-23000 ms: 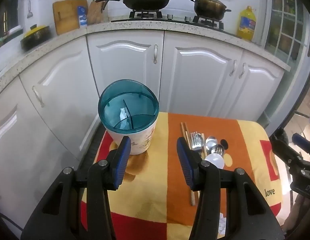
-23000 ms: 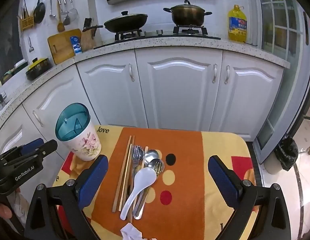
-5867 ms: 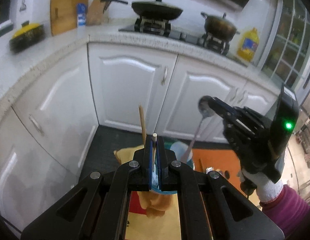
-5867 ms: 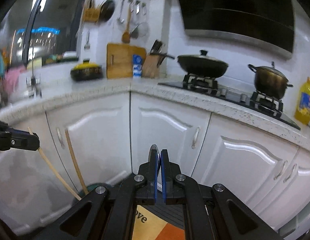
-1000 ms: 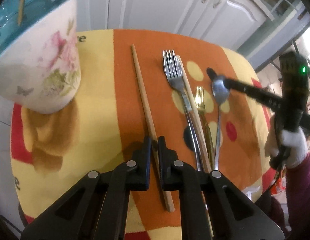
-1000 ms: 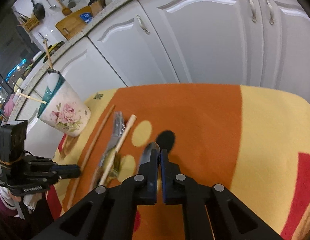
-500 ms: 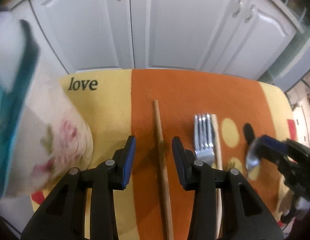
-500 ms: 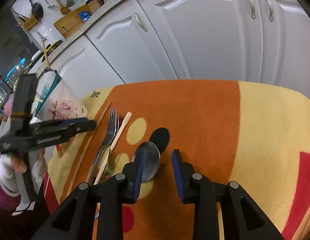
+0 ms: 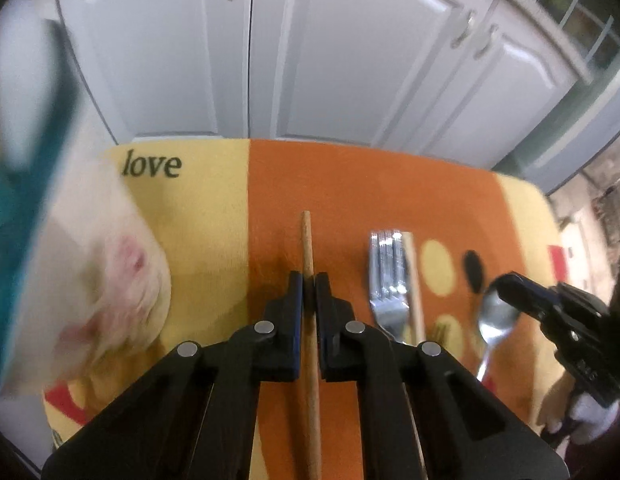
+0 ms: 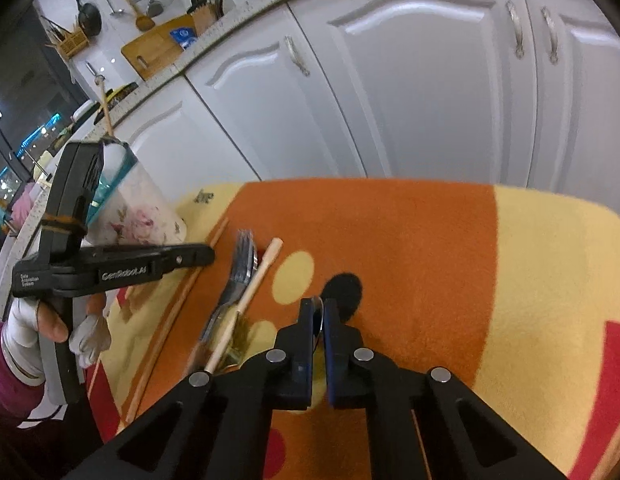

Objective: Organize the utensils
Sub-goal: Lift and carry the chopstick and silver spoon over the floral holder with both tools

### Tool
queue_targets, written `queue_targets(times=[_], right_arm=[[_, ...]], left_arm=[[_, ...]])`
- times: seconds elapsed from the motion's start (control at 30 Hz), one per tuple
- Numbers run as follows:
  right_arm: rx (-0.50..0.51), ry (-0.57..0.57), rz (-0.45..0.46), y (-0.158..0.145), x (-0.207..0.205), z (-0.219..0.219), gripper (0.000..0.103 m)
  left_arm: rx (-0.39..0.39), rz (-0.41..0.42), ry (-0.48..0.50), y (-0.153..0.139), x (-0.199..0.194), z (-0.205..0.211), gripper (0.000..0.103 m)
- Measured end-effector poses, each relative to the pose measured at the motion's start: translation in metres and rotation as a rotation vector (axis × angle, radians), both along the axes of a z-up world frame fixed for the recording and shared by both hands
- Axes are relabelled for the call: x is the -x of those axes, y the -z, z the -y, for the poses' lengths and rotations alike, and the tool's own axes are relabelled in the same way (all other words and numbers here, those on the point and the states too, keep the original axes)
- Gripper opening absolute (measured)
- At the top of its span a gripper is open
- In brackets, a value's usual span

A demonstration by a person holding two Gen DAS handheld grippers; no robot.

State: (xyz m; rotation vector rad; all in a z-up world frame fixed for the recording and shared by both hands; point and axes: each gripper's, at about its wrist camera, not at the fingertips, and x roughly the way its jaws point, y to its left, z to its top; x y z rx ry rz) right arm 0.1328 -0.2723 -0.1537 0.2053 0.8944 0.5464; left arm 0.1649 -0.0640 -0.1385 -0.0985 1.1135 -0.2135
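In the left wrist view my left gripper (image 9: 308,280) is closing its jaws on a brown chopstick (image 9: 307,236) that lies lengthwise on the cloth, and the pads press its sides. To the right lie a steel fork (image 9: 384,280) and a pale chopstick (image 9: 412,276). Further right my right gripper (image 9: 506,286) closes on the bowl of a steel spoon (image 9: 494,316). In the right wrist view that right gripper (image 10: 318,306) pinches the spoon (image 10: 318,316) on edge. The floral cup with a teal lid (image 10: 137,208) stands at the far left, behind the left gripper (image 10: 207,256).
An orange and yellow cloth (image 9: 390,184) covers the small table. White cabinet doors (image 9: 350,60) stand close behind it. A small gold fork (image 9: 440,332) lies by the pale chopstick. A gloved hand (image 10: 25,332) holds the left tool at the table's left edge.
Half a second ago both grippers stood open over their utensils. Now the left has shut on the brown chopstick and the right on the spoon bowl.
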Motion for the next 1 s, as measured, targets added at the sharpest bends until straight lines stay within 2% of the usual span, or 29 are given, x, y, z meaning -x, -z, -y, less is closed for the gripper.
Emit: queue_targets(times=[0.3,0.43,0.57,0.63,0.7,0.73,0.77,0.83,0.93,1.0], right_arm=[[0.028,0.016,0.123,-0.053,0.028,0.003,0.002],[0.035,0.017,0.162,-0.070,0.037,0.001,0.002],[0.071,0.017,0.150,-0.069,0.037,-0.003,0.002],[0.087,0.040,0.112,-0.058,0.031,0.002,0.003],[0.122,0.058,0.050,-0.041,0.024,0.006,0.023],[0.123,0.063,0.020,-0.030,0.020,0.009,0.042],[0.113,0.057,0.005,-0.024,0.017,0.011,0.043],[0.116,0.044,-0.033,-0.008,0.009,0.011,0.042],[0.109,0.038,-0.072,0.015,-0.007,0.008,0.022],[0.099,0.030,-0.049,0.019,-0.008,0.004,0.011]], left_arm=[[0.117,0.124,0.004,-0.065,0.053,-0.023,0.004],[0.124,0.165,0.013,-0.084,0.064,-0.026,0.004],[0.119,0.175,0.006,-0.085,0.074,-0.032,0.004],[0.125,0.179,-0.004,-0.086,0.076,-0.033,0.004],[0.130,0.182,-0.007,-0.087,0.076,-0.034,0.004],[0.130,0.183,-0.007,-0.087,0.077,-0.035,0.004],[0.129,0.183,-0.005,-0.088,0.080,-0.036,0.004],[0.127,0.182,-0.006,-0.088,0.080,-0.036,0.004],[0.127,0.179,-0.006,-0.089,0.079,-0.035,0.004],[0.127,0.179,-0.003,-0.090,0.079,-0.035,0.004]])
